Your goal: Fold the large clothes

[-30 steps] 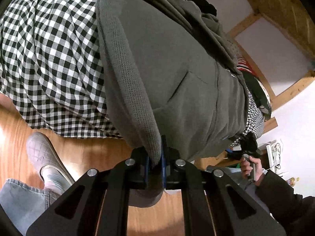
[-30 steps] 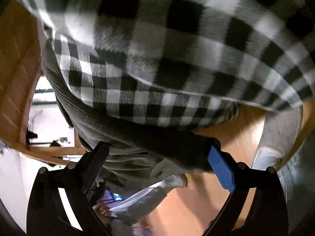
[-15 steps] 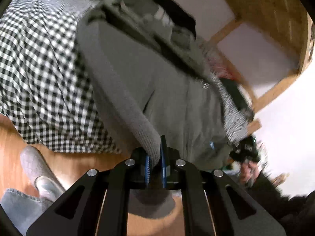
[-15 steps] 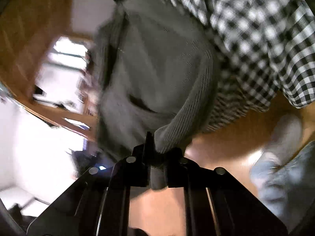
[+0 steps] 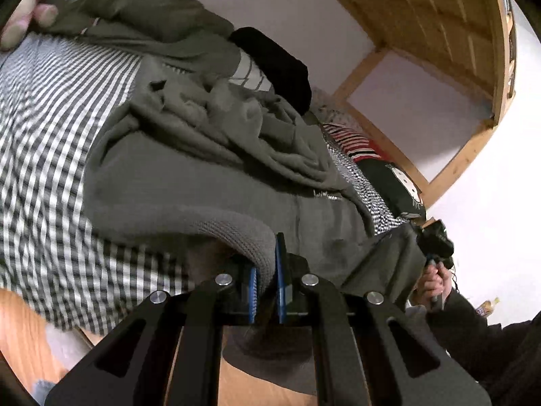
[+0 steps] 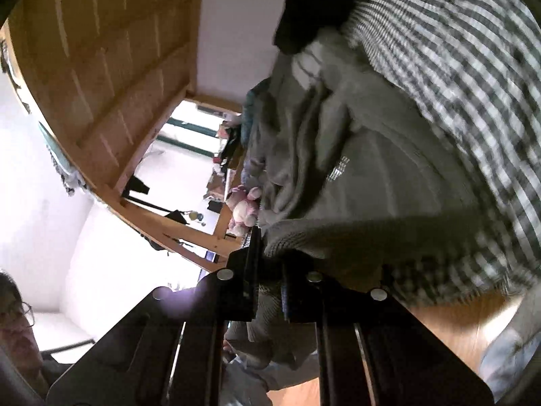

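Left gripper (image 5: 267,270) clamping ribbed hem of grey sweatshirt (image 5: 189,182), blue pads (image 5: 280,264) pinching knit edge. Right gripper (image 6: 270,267) gripping same ribbed hem at other corner, jaws closed on fabric. Sweatshirt lying across bed, on black-and-white checked cover (image 5: 44,155), hem stretching toward both cameras, upper part bunching in folds. Black garment (image 5: 274,64) and striped clothing (image 5: 348,138) sitting beyond it. Wooden bed frame (image 5: 419,23) overhead. Pink plush toy (image 6: 241,208) showing near bed edge in right view.
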Available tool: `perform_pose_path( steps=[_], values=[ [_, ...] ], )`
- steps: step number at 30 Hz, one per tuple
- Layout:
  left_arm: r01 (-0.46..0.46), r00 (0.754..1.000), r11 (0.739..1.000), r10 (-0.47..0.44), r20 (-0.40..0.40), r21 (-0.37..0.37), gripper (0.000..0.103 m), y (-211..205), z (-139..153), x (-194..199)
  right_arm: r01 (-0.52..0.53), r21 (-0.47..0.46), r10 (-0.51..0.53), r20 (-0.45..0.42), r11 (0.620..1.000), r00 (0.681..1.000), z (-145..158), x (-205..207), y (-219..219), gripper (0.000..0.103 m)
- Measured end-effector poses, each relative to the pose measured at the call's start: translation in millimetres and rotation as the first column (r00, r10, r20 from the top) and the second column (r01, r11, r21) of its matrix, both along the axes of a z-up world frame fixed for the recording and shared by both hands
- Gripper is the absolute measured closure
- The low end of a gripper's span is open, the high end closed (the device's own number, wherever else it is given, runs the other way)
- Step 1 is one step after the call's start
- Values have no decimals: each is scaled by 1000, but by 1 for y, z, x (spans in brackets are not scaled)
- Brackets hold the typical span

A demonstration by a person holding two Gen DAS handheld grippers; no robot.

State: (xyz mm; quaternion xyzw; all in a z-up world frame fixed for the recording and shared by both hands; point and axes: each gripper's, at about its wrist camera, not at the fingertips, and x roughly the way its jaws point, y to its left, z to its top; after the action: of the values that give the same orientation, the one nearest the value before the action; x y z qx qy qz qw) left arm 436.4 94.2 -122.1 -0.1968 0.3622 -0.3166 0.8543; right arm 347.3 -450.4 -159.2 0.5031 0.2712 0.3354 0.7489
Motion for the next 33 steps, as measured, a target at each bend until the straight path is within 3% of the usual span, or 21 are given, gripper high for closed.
perform_pose_path(
  steps=[10, 16, 25, 33],
  values=[
    [-15, 994, 999, 19, 106, -36, 95, 6, 55, 49, -5, -43, 12, 164, 999, 986, 99, 67, 6, 92],
    [-32, 991, 996, 43, 127, -84, 95, 18, 82, 99, 28, -62, -17, 171, 998, 985, 131, 119, 6, 92],
    [-73, 995, 996, 76, 62, -53, 95, 28, 89, 202, 92, -87, -81, 125, 992, 989, 151, 209, 4, 92],
    [-115, 990, 993, 113, -88, -27, 95, 39, 63, 301, 181, -147, -191, -56, 972, 980, 114, 310, -25, 92]
  ],
)
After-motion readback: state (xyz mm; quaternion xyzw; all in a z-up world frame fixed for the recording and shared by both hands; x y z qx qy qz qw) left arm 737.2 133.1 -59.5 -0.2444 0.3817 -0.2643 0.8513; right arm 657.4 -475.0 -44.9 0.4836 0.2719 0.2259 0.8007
